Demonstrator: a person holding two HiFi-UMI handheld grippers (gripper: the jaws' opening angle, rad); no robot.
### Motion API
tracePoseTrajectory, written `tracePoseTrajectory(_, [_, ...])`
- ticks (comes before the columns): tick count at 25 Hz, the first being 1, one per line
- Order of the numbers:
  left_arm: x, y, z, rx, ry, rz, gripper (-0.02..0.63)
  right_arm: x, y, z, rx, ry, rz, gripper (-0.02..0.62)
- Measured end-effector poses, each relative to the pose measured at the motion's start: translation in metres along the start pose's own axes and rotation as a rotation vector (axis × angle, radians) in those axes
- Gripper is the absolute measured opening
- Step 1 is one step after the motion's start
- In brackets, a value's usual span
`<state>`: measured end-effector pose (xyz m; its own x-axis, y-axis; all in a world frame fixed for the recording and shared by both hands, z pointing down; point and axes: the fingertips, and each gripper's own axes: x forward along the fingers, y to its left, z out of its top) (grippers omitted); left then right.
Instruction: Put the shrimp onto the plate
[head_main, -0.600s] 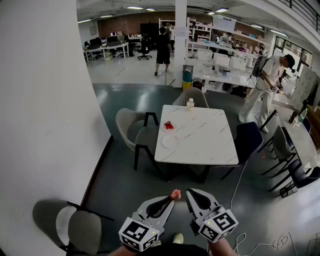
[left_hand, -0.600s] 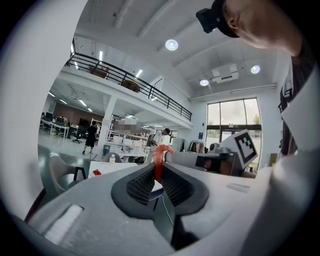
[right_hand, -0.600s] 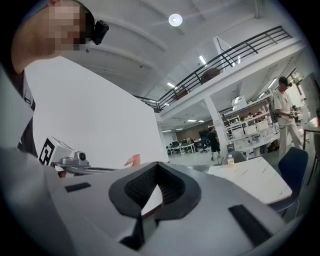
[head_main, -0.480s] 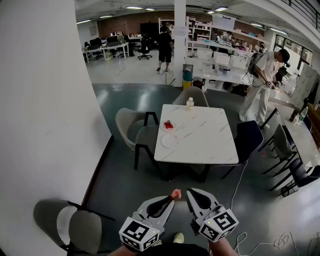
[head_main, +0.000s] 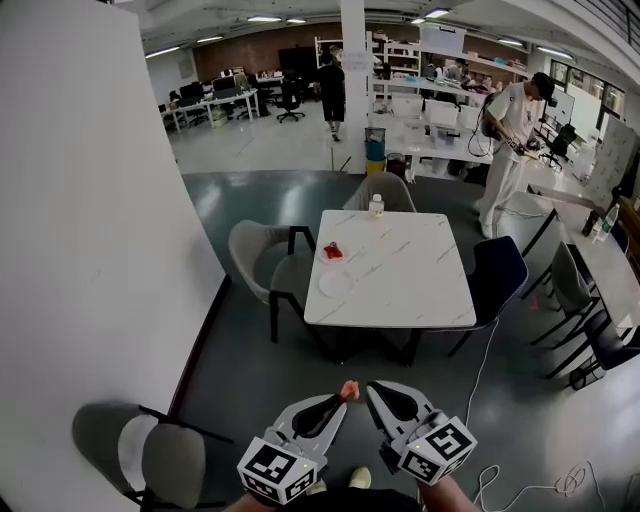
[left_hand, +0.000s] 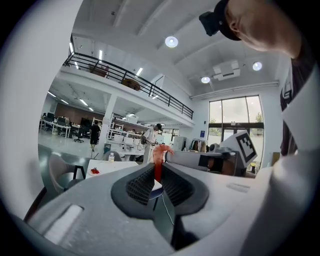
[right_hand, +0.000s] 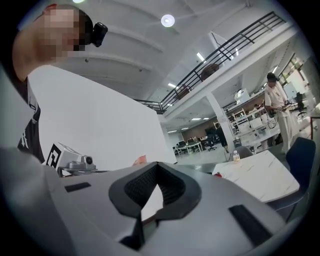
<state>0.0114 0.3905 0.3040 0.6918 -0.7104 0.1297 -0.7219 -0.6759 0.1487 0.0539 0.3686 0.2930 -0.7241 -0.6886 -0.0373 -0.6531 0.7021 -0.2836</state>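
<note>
Big white wall (head_main: 90, 200) to the left of the marble table (head_main: 400, 300), open office floor beyond the table. Viewed from well short of the table, over grey floor. Grey chair (head_main: 262, 262) against the table's left side, dark blue chair (head_main: 497, 280) at its right side. Low in the head view and well apart from the table: left gripper (head_main: 343, 396), clamped on a pink shrimp (head_main: 350, 387) that pokes up past the tips. Just beside it, right gripper (head_main: 374, 392), closed on nothing, with pads meeting at the tips. On the table near its left edge: empty white plate (head_main: 337, 283), and past that a smaller dish with something red (head_main: 332, 252); can't tell what. Small bottle (head_main: 377, 206) at the table's far edge.

Step, by judgement: carrying the shrimp toward the table, placing not yet begun. Next calls for closing in on the table's near-left corner, reaching over the empty plate (likely target), lowering, then parting the left jaws. Thin hold on the shrimp, so some risk of slipping on the way.
</note>
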Motion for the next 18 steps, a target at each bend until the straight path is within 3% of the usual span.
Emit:
tracePoseTrajectory(11, [0.023,-0.012,-0.002,0.032,0.000,0.041,0.046,-0.027,-0.022,0.007,0.043,-0.057,0.064,0.002])
tracePoseTrajectory(18, [0.040,0.002,-0.002,0.025,0.015,0.058,0.046,-0.022,-0.039,0.011,0.074,-0.067,0.069,0.002])
